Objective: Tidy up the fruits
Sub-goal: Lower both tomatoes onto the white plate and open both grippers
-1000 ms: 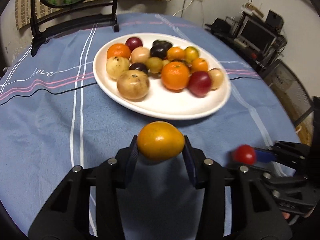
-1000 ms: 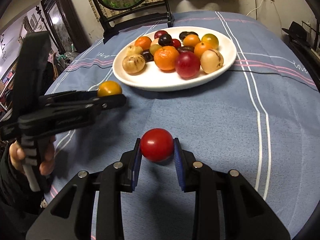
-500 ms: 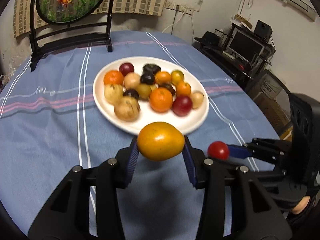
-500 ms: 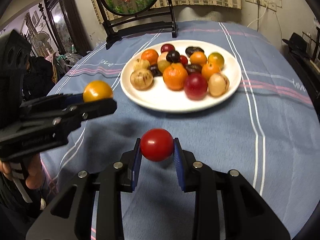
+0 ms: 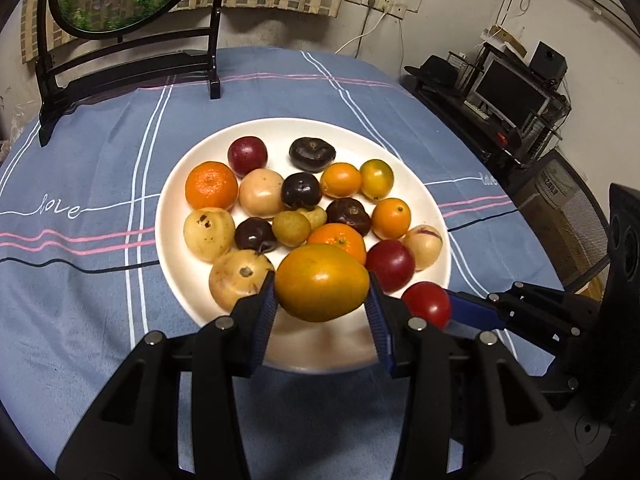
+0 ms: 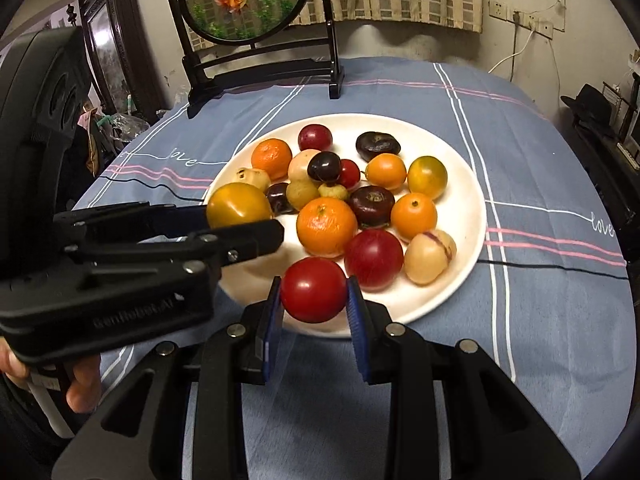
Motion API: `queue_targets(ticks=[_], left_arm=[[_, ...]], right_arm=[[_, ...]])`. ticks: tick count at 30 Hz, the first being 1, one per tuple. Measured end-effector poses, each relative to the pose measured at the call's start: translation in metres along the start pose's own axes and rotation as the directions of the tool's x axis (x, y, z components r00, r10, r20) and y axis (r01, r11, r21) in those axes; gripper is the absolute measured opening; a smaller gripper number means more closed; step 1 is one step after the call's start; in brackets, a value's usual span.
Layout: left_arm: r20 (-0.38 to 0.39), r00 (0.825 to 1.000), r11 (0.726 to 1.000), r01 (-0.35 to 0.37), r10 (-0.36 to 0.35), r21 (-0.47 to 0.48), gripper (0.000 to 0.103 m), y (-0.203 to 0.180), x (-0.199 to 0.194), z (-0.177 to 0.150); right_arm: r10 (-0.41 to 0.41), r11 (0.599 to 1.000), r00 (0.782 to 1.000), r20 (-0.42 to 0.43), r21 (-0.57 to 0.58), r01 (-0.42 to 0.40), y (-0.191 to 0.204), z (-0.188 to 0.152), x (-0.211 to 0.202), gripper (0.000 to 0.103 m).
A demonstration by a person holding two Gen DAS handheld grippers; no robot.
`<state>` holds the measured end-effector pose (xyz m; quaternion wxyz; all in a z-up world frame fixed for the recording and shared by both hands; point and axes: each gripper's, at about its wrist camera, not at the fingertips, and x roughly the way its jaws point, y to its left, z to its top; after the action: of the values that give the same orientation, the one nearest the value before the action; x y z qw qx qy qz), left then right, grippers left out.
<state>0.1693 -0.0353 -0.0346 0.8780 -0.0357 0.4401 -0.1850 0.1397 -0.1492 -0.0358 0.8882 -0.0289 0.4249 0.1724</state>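
Observation:
A white plate (image 5: 416, 196) on the blue tablecloth holds several fruits: oranges, dark plums, red plums and pale yellow fruits. My left gripper (image 5: 322, 308) is shut on a yellow-orange fruit (image 5: 322, 282) and holds it above the plate's near rim. My right gripper (image 6: 313, 306) is shut on a red tomato (image 6: 313, 290), also above the near rim of the plate (image 6: 468, 216). In the right wrist view the left gripper (image 6: 240, 224) with its yellow-orange fruit (image 6: 239, 210) hovers over the plate's left side. The red tomato (image 5: 426, 304) also shows in the left wrist view.
A round fish picture on a black stand (image 6: 260, 68) stands at the table's far edge. A desk with a monitor (image 5: 508, 98) is off the table to the right. Blue cloth (image 6: 540, 320) surrounds the plate.
Both grippers have moved forward with their fruits, from over the cloth in front of the plate to above its near rim. The plate now looks closer and larger.

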Motion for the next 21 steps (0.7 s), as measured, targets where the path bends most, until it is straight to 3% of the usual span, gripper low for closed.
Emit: queue_targets(ticks=[3, 4, 5, 7, 12, 15, 19, 21], left_arm=[[-0.011, 1.000, 1.000, -0.008, 0.008, -0.006, 0.045, 0.002, 0.003, 0.004], [0.001, 1.000, 1.000, -0.010, 0.010, -0.006, 0.054, 0.003, 0.002, 0.006], [0.010, 1.000, 1.000, -0.013, 0.013, -0.006, 0.069, 0.004, 0.000, 0.007], [0.049, 0.999, 1.000, -0.020, 0.020, -0.005, 0.074, 0.005, -0.009, 0.011], [0.081, 0.997, 1.000, -0.015, 0.015, 0.005, 0.075, 0.002, -0.021, 0.016], [0.100, 0.995, 0.999, -0.032, 0.031, 0.007, 0.084, -0.001, -0.028, 0.013], [0.176, 0.980, 0.995, -0.097, 0.092, 0.020, 0.094, -0.009, -0.051, 0.003], [0.221, 0.966, 0.990, -0.137, 0.131, 0.011, 0.100, -0.012, -0.067, -0.004]], right_arm=[[-0.004, 1.000, 1.000, -0.004, -0.020, 0.004, 0.002, 0.003, 0.007, 0.033], [-0.020, 0.999, 1.000, 0.002, -0.027, 0.020, 0.004, 0.004, 0.008, 0.044], [-0.030, 0.999, 0.999, 0.010, -0.030, 0.030, 0.004, 0.003, 0.007, 0.064], [-0.045, 0.998, 0.998, 0.035, -0.036, 0.046, 0.005, 0.002, 0.001, 0.066], [-0.054, 0.998, 0.998, 0.024, -0.034, 0.054, 0.003, -0.001, -0.003, 0.070], [-0.060, 0.998, 0.998, 0.012, -0.028, 0.061, 0.003, -0.007, -0.006, 0.076], [-0.087, 0.996, 0.996, 0.026, 0.002, 0.087, 0.000, -0.014, -0.015, 0.099], [-0.122, 0.992, 0.992, 0.034, 0.020, 0.121, -0.003, -0.019, -0.023, 0.101]])
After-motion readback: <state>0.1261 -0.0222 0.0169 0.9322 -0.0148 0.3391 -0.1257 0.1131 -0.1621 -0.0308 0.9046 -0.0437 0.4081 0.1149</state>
